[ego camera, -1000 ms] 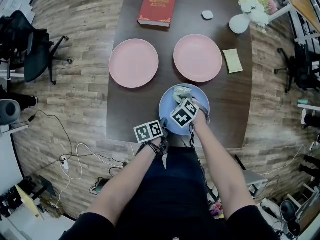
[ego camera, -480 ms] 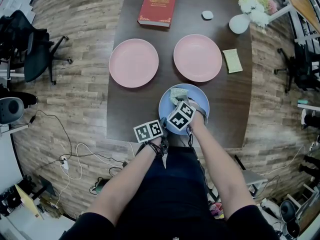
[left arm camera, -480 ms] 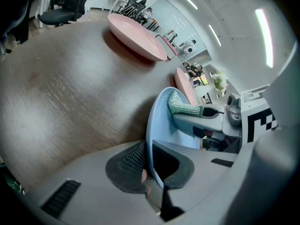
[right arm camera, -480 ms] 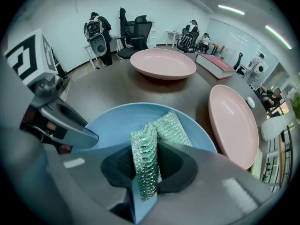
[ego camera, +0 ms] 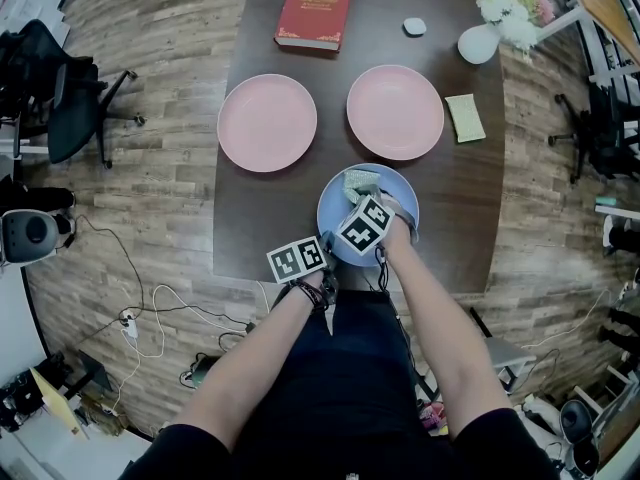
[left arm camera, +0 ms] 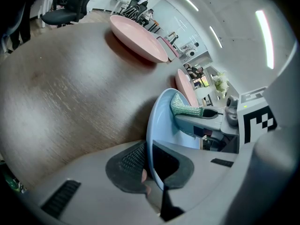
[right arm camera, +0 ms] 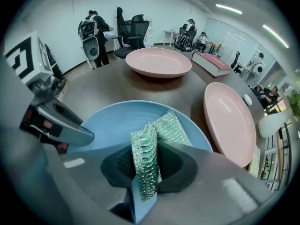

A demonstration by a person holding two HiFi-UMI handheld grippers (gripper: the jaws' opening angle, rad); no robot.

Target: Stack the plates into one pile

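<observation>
In the head view the blue plate (ego camera: 398,196) is sitting at the near edge of the table (ego camera: 470,218), in the lower middle of the frame, and both grippers are working on it. The left gripper (left arm camera: 149,167) is pinching the plate's rim at its lower left, its jaws almost together with only the thin edge between them. The right gripper (right arm camera: 146,172) is pointing steeply down over the middle of the plate. Its jaws are gripping a green cloth (right arm camera: 144,156), which is standing folded between the pads while its free end is lying on the plate (blue is showing under the cloth in the gap).

The two pink plates are lying side by side, apart from each other, higher in the frame. The right pink plate (ego camera: 395,112) is sitting almost straight above the blue one, just past its far rim. The left pink plate (ego camera: 267,123) is lying up and to the left, farther off. Any stacking is therefore going to run up the frame, away from the person, with the right pink plate the closer partner. The cloth probably needs to come off the plate first.
</observation>
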